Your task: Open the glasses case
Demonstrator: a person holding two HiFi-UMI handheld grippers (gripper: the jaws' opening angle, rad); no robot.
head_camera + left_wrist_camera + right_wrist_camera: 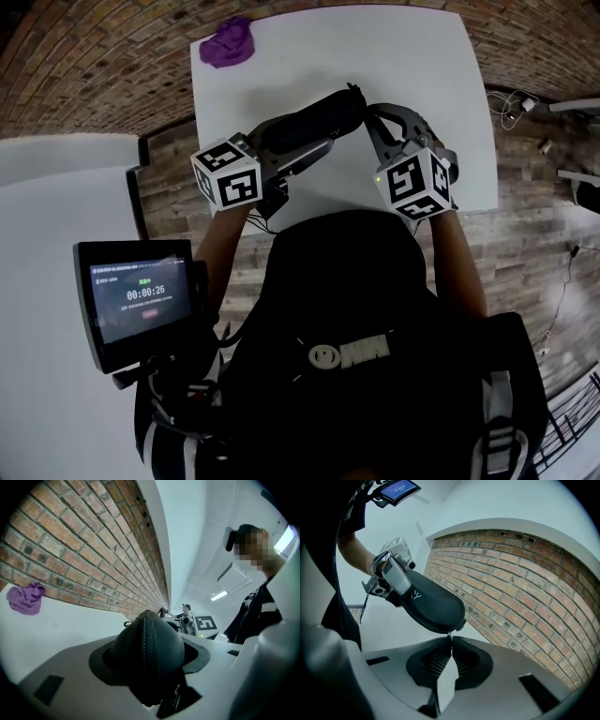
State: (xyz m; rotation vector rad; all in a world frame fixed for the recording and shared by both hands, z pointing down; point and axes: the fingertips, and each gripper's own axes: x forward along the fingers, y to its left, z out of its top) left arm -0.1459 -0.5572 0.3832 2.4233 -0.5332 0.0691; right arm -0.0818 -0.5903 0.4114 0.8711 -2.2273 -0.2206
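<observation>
Black glasses case (314,122) is clamped between the wide-spread jaws of the left gripper (292,157) over the counter (412,56). Its zipper pull (450,634) is pinched by the closed right gripper (451,644).

glasses case (146,648) gripped between fingers (65,677) | purple cloth (26,598) on table (70,625)

**A:** What's in front of you?

**B:** My white table (403,56), set on a wood-plank floor (525,234).

**A:** And lying on it?

**B:** A crumpled purple cloth (228,41) at the far left corner, close to the edge.
</observation>
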